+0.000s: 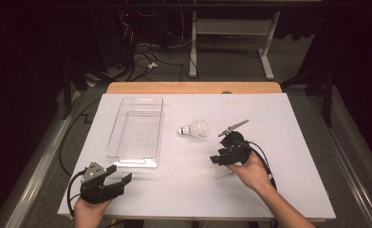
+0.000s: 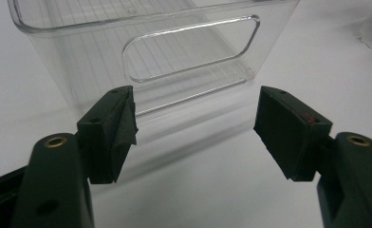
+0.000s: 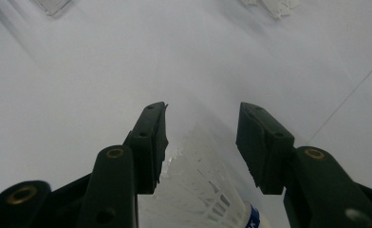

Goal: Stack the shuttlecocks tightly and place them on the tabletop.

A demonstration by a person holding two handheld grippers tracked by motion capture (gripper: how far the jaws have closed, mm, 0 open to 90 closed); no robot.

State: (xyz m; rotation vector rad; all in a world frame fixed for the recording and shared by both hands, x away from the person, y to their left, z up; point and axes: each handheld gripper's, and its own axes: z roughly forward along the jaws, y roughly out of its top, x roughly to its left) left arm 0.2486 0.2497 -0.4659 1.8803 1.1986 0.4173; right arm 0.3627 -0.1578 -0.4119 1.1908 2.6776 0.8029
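Two white shuttlecocks are on the white table. One shuttlecock (image 1: 193, 129) lies on its side near the middle. The other shuttlecock (image 1: 220, 172) (image 3: 198, 190) lies under my right gripper (image 1: 217, 160) (image 3: 202, 137). Its feather skirt reaches up between the jaws, near their base. The jaws stand apart, and a gap shows between the right pad and the feathers. My left gripper (image 1: 121, 174) (image 2: 196, 128) rests at the front left, open and holding nothing. It points at the near end wall of a clear plastic tray (image 1: 120, 128) (image 2: 79, 61), which holds nothing.
White paper (image 1: 288, 142) covers the tabletop, and a wooden edge (image 1: 193, 87) shows at the back. Cables (image 1: 260, 152) trail from both grippers. Beyond the table are a dark floor with wires and a white desk frame (image 1: 231, 28).
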